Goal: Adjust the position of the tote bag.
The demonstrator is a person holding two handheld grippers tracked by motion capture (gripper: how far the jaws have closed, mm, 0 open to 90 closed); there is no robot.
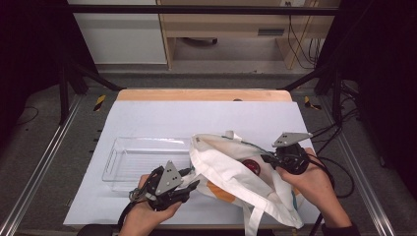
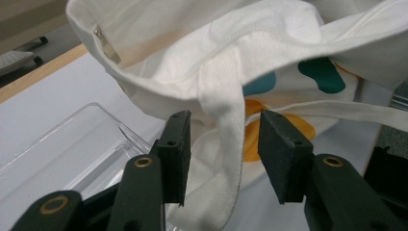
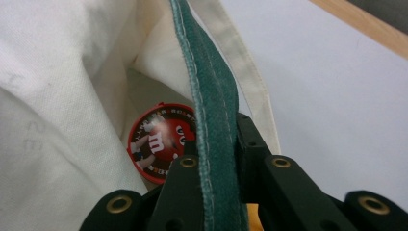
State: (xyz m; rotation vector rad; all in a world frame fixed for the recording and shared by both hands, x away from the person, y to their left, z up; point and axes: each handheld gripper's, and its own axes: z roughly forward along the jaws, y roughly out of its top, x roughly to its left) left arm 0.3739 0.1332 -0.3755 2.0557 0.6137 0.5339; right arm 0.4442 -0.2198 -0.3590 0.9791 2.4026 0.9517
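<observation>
A white cloth tote bag (image 1: 231, 164) with teal and orange patches lies on the near right of the table, its mouth gaping. Inside it sits a round red candy tin (image 1: 251, 166) (image 3: 161, 142). My left gripper (image 1: 191, 179) (image 2: 223, 144) is open at the bag's left edge. A white strap (image 2: 223, 110) hangs between its jaws and the pads stand clear of it. At the bag's right rim, my right gripper (image 1: 268, 158) (image 3: 219, 139) is shut on the bag's green strap (image 3: 211, 110), holding that side up.
A clear plastic tray (image 1: 142, 157) (image 2: 62, 149) stands left of the bag, beside my left gripper. A white sheet (image 1: 196, 118) covers the table, with a wooden edge (image 1: 204, 95) at the far side. Cables (image 1: 339, 128) trail off to the right.
</observation>
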